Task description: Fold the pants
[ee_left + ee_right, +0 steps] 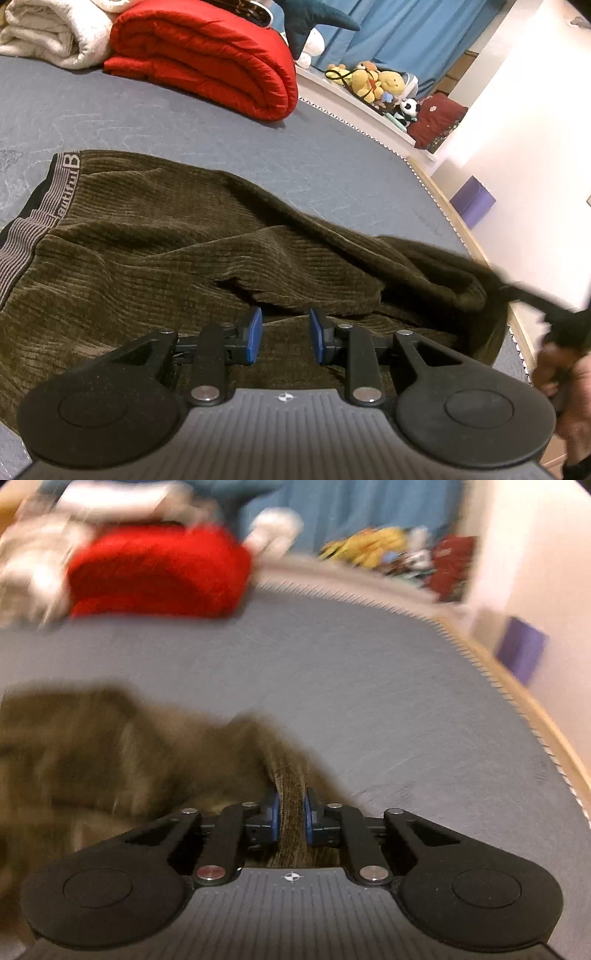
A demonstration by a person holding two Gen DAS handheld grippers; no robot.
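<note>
Corduroy-ribbed brown pants (155,236) lie on the bed (332,162), waistband (40,218) at your left, legs bunched toward the right edge.

Your right tongs (290,818) are clamped narrow on a gathered strip of the pants; fabric fills the gap between the pads. Your left tongs (285,334) stand wide, nothing between them, hovering low over the cloth near a fold.

Risks from here:
- Right grip holds a thin bunch, likely not the full leg width. Pull hard and you drag one layer, so the fold goes crooked.
- Legs sit near the bed edge. A loose carry could drop the hem over the side.
- Left tongs hold nothing, so the waistband end isn't pinned. The whole garment may slide instead of folding.

Hard to read:
- Right view is heavily motion-blurred; can't tell which part of the leg you've gripped, hem or mid-leg.
- Left view shows the right gripper only as a dark blur at the far right.
- Cloth under both gripper bodies is hidden.
- Leg ends can't be made out.
</note>
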